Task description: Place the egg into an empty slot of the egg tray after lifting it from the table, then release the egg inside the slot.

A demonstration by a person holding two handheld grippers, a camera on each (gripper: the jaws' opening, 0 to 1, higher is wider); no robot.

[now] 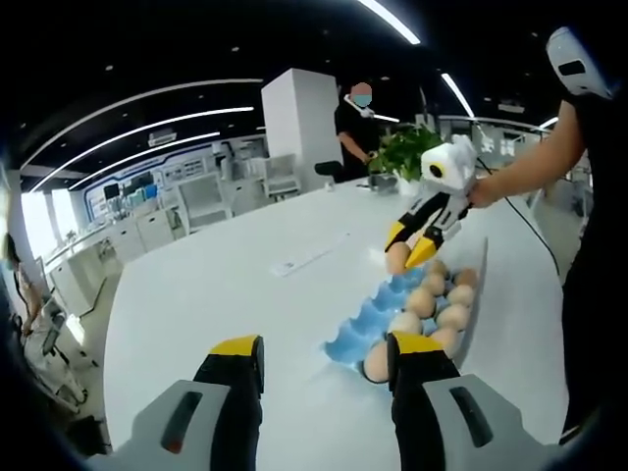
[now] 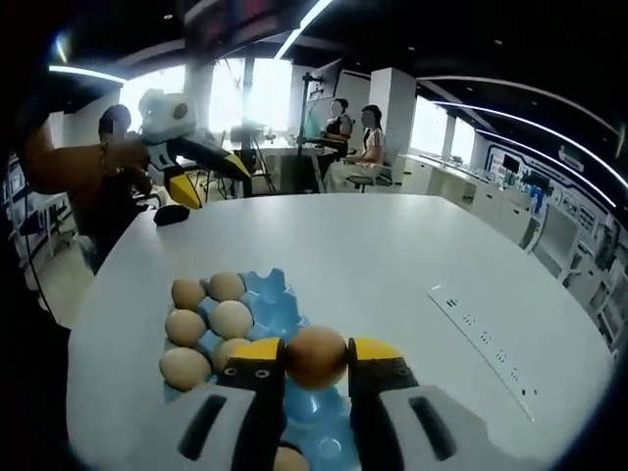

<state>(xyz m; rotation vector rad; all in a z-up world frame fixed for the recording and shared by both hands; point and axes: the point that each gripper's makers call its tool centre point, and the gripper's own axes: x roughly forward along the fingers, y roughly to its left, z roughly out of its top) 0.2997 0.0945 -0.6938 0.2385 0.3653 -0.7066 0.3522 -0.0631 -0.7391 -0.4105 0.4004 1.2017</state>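
Bright ceiling strip lights (image 1: 392,20), window glare (image 2: 235,93), strong fisheye bending at edges

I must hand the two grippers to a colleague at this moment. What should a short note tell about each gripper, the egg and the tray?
Right gripper: shut on a brown egg, held over the blue moulded egg tray on the white table.
Left gripper: open, holding nothing, near the tray's end.
Tray: several eggs sit in it; some slots are empty.
Done: egg lifted and brought above the tray.
Left: lower it into an empty slot, then release.
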